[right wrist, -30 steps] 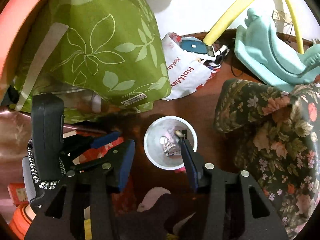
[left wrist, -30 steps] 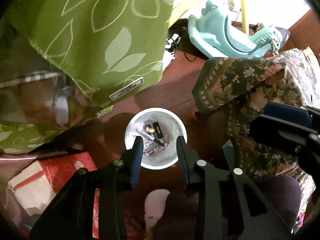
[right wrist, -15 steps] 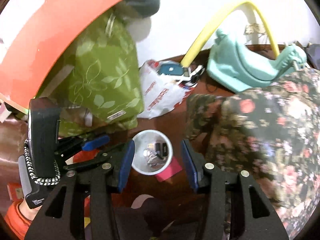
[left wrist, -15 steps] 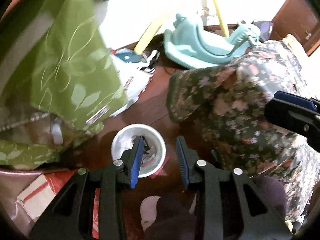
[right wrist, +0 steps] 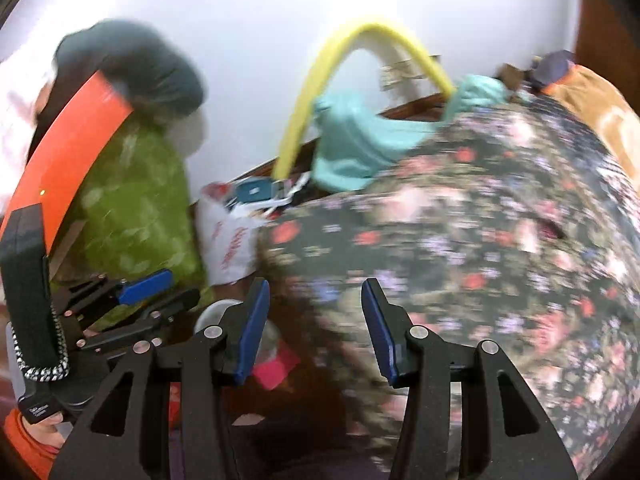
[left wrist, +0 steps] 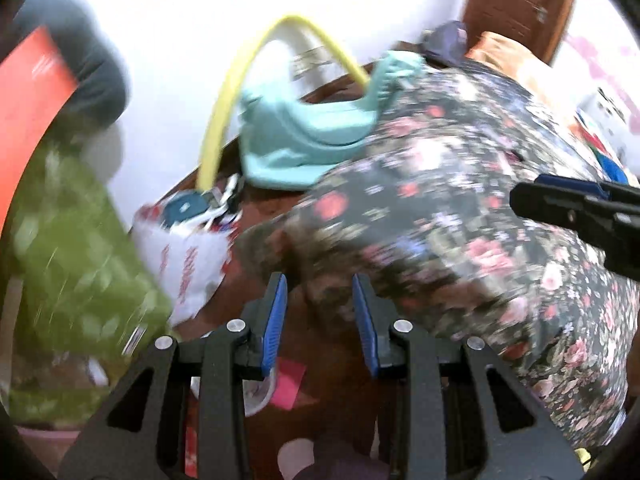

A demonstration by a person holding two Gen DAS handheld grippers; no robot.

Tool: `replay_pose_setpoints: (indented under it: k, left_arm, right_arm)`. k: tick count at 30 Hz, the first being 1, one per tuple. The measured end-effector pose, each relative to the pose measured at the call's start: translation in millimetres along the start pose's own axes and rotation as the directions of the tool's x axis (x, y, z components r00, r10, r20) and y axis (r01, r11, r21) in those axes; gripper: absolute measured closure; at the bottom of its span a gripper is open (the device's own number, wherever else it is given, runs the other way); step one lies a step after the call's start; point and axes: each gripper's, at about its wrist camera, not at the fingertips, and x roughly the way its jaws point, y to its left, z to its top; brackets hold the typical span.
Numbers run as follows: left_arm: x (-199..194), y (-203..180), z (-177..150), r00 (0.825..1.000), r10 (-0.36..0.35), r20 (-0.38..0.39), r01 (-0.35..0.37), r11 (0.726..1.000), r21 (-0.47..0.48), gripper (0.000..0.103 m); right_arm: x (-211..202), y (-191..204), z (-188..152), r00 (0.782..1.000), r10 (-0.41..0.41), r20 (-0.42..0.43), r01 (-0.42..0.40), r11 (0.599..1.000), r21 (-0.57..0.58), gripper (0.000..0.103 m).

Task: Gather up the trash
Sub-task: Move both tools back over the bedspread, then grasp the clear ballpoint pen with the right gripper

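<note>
The white trash bin (left wrist: 259, 397) stands on the brown floor and shows only as a rim sliver behind my left fingers; in the right wrist view the bin (right wrist: 219, 310) peeks out beside the left finger. A pink scrap (left wrist: 289, 383) lies on the floor next to it, and the scrap (right wrist: 276, 369) also shows in the right wrist view. My left gripper (left wrist: 320, 314) is open with nothing between its blue pads. My right gripper (right wrist: 316, 322) is open and empty too. Each appears in the other's view: the left gripper (right wrist: 168, 293) and the right gripper (left wrist: 532, 196).
A dark floral cloth (left wrist: 460, 216) covers bulky furniture on the right. A green leaf-print cloth (left wrist: 76, 264) hangs at left beside a white printed plastic bag (left wrist: 188, 264). A teal plastic toy (left wrist: 304, 144) and a yellow tube (left wrist: 224, 120) stand by the white wall.
Both grippers rose and swung right, away from the bin, which slid from between the fingers to the bottom of both views. The floral cloth now fills the right. Jaw gaps are unchanged.
</note>
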Motion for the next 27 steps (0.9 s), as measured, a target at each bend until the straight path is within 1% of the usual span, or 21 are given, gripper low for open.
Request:
replay_pose_setpoints:
  k: [3,5,8,11,15,18,21,24,27]
  left_arm:
    - [9.5,-38.3,17.5,0.999,-0.037,0.011,0.035,0.996,0.082,0.07]
    - [14.9,-56.9,26.9,0.998,-0.065,0.011,0.063,0.991,0.117,0.07]
    - [26.8,-92.1,44.6,0.994,-0.109,0.013,0.105,0.978,0.179,0.07]
    - [38.9,-120.5,60.2,0.99,-0.137,0.011,0.131,0.966,0.221,0.07]
    - [56.6,-148.8,76.6,0.984,-0.18,0.003,0.174,0.955,0.241,0.07]
    - [73.7,-165.4,90.2,0.979,-0.204,-0.003,0.199,0.948,0.249,0.07]
    - [88.4,-172.9,102.4,0.976,-0.217,-0.01,0.213,0.945,0.249,0.07]
    - [102.8,-177.3,115.7,0.974,-0.226,-0.014,0.222,0.945,0.241,0.07]
    - [113.2,-178.0,124.4,0.973,-0.229,-0.022,0.228,0.945,0.233,0.069]
  right_arm:
    - [-12.0,-37.6,-0.8,0.998,-0.05,0.026,0.049,0.997,0.062,0.059]
    - [-20.5,-63.7,-1.6,0.996,-0.082,0.04,0.078,0.992,0.1,0.059]
    - [-29.9,-100.0,-1.4,0.989,-0.134,0.055,0.124,0.981,0.151,0.059]
    - [-35.8,-139.5,-1.3,0.983,-0.176,0.06,0.161,0.966,0.202,0.059]
    - [-32.7,-181.4,0.8,0.977,-0.209,0.049,0.19,0.95,0.249,0.059]
    - [-21.1,-205.6,7.9,0.976,-0.214,0.035,0.199,0.949,0.245,0.059]
    - [0.1,-223.0,21.8,0.973,-0.231,0.015,0.224,0.955,0.197,0.059]
    - [22.9,-227.6,35.4,0.967,-0.256,0.006,0.252,0.956,0.15,0.059]
    - [48.6,-230.4,47.6,0.978,-0.206,-0.014,0.207,0.973,0.102,0.059]
